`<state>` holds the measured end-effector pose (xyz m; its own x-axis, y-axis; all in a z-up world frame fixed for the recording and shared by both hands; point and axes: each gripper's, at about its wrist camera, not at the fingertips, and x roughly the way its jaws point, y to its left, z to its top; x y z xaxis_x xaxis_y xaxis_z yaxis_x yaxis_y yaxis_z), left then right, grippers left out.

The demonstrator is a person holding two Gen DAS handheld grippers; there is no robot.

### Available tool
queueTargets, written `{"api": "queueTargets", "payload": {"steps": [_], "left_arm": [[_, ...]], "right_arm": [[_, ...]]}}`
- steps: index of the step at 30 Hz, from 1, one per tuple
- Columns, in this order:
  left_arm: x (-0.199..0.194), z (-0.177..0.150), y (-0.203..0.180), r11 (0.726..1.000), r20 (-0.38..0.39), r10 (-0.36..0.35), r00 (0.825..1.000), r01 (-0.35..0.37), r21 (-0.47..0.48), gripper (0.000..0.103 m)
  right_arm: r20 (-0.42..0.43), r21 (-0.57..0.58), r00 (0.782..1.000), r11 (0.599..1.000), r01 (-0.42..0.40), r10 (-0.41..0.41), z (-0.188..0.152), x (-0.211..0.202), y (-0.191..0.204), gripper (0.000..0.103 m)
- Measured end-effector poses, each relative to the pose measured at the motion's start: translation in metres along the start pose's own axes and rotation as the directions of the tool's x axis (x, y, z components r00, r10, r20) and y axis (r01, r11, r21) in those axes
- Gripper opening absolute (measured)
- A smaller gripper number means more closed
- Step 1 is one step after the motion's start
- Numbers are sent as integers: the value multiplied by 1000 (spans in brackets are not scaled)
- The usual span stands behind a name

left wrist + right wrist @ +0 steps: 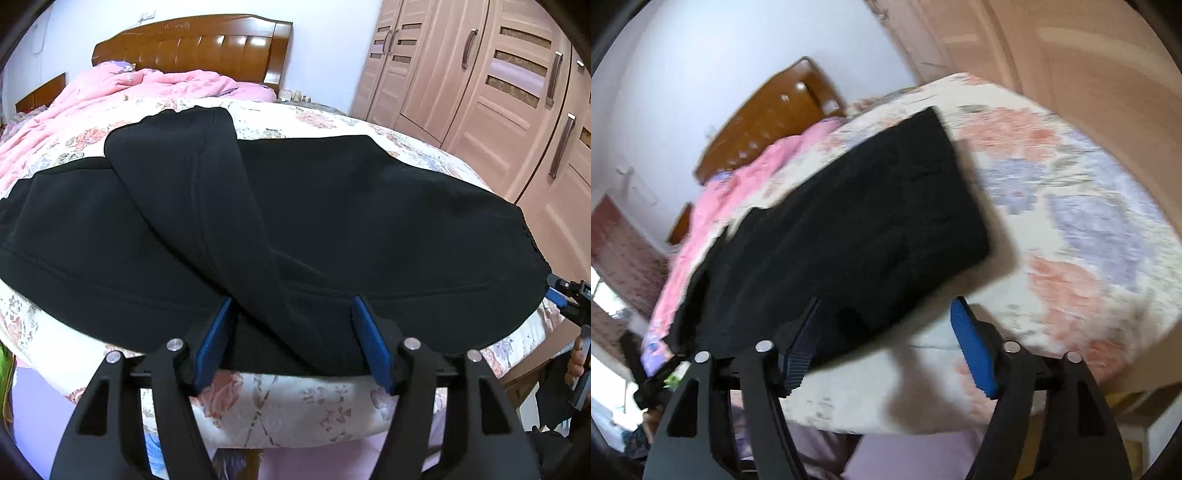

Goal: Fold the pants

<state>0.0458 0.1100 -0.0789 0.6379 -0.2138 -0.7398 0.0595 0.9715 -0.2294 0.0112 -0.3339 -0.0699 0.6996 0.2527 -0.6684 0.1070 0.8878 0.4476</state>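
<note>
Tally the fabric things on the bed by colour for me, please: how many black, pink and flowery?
Black: 1, the pants
Pink: 1, the quilt
Flowery: 1, the bedspread
Total: 3

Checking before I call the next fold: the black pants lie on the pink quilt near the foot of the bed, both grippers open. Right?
Not quite. The black pants lie on the floral bedspread, not on the pink quilt, which is bunched up by the headboard; the left wrist view shows it. Left gripper and right gripper are indeed open.
</note>
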Motion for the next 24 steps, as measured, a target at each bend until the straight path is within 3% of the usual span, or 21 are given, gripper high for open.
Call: {"api": "queueTargets", "payload": {"steps": [3,5,8,10,13,15,19,24], "left_arm": [[-12,4,3,997,49,79,996,-79,-2,83],[-29,8,7,991,124,134,983,-132,-25,88],[-48,23,6,990,228,140,964,-133,-44,95],[-45,38,-5,992,231,126,965,-130,2,96],[-27,61,-21,980,183,169,968,-185,76,97],[-12,79,-17,973,144,200,969,-214,88,97],[23,134,12,960,37,274,961,-276,55,97],[100,214,39,952,-125,304,945,-298,65,96]], "right_arm": [[114,-26,990,996,88,-84,4,-26,3,70],[152,-108,986,990,89,-72,12,-32,22,70],[125,-261,992,963,63,-31,22,-16,66,74],[83,-351,996,935,55,-28,25,8,96,77],[-24,-441,994,894,81,-102,21,53,123,79],[-90,-471,978,873,124,-187,10,78,121,81],[-58,-477,985,871,117,-164,6,76,116,83],[-61,-480,982,868,126,-177,6,75,116,84]]}}
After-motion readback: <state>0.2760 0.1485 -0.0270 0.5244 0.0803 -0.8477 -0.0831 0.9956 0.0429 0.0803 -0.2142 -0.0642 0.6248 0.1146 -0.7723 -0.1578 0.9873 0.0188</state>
